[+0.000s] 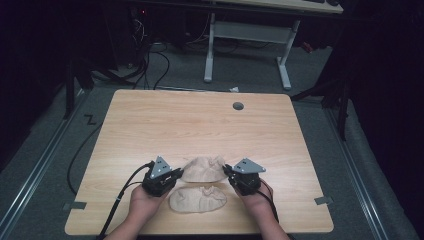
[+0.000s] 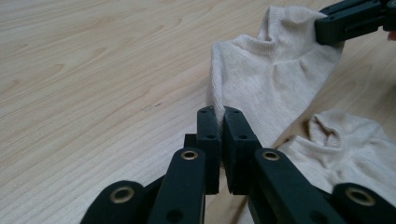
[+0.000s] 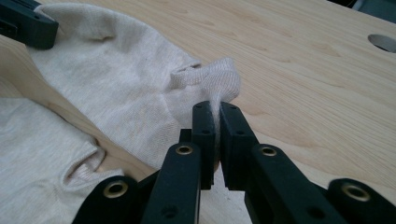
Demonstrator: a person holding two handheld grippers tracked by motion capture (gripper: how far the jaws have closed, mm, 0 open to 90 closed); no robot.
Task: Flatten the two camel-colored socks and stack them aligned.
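Two beige socks lie near the front of the wooden table (image 1: pixel 200 120). The far sock (image 1: pixel 202 170) (image 2: pixel 275 70) (image 3: pixel 116 79) stretches between both grippers, partly lifted. My left gripper (image 1: pixel 177 175) (image 2: pixel 223 116) is shut on its left end, where the fabric edge runs into the closed jaws. My right gripper (image 1: pixel 227 172) (image 3: pixel 215 112) is shut on its cuff, with a fold of cloth pinched between the jaws. The near sock (image 1: pixel 197 199) (image 2: pixel 345 149) (image 3: pixel 37 149) rests flat between the two hands, touched by neither gripper.
A round cable hole (image 1: pixel 238 106) (image 3: pixel 383 42) sits at the table's far right. The hands are close to the table's front edge. White desk legs (image 1: pixel 210 50) and floor cables lie beyond the table.
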